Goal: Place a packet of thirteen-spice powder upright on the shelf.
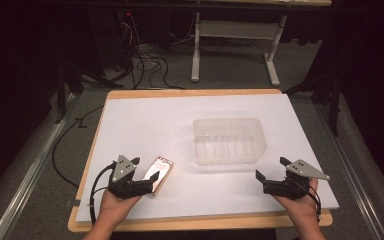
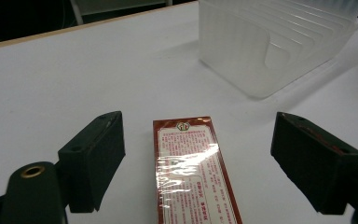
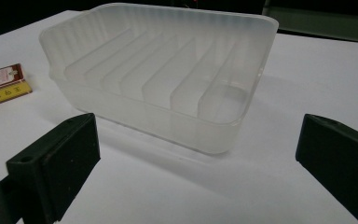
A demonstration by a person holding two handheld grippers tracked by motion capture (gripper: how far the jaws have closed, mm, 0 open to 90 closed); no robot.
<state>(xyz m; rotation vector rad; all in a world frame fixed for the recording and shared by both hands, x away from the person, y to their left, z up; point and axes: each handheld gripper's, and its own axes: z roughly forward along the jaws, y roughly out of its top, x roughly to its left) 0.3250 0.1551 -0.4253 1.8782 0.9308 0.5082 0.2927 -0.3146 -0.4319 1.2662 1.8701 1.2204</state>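
Box: small red-and-white printed carton [image 2: 193, 172] lies flat on the white table sheet [image 1: 145, 120], at about 7 o'clock on the sheet in the high view.
Left gripper: [image 1: 147, 169] jaws apart, straddling the box's near end; in the left gripper view the box sits between the two black jaws, a clear gap to each pad, neither one touching.
Box vs left gripper: long axis runs roughly along the gripper's line, far end pointing to 12 o'clock in the left gripper view.
Tray: clear ribbed plastic tray [image 1: 229, 140] upright, near centre of the sheet, at about 2 o'clock from the box, well apart from it.
Right gripper: [image 1: 271, 169] jaws wide open, nothing between them, at 5 o'clock on the sheet; tray lies ahead of it at 12 o'clock in the right gripper view, not touched.
Hands: one on each gripper at the near table edge.
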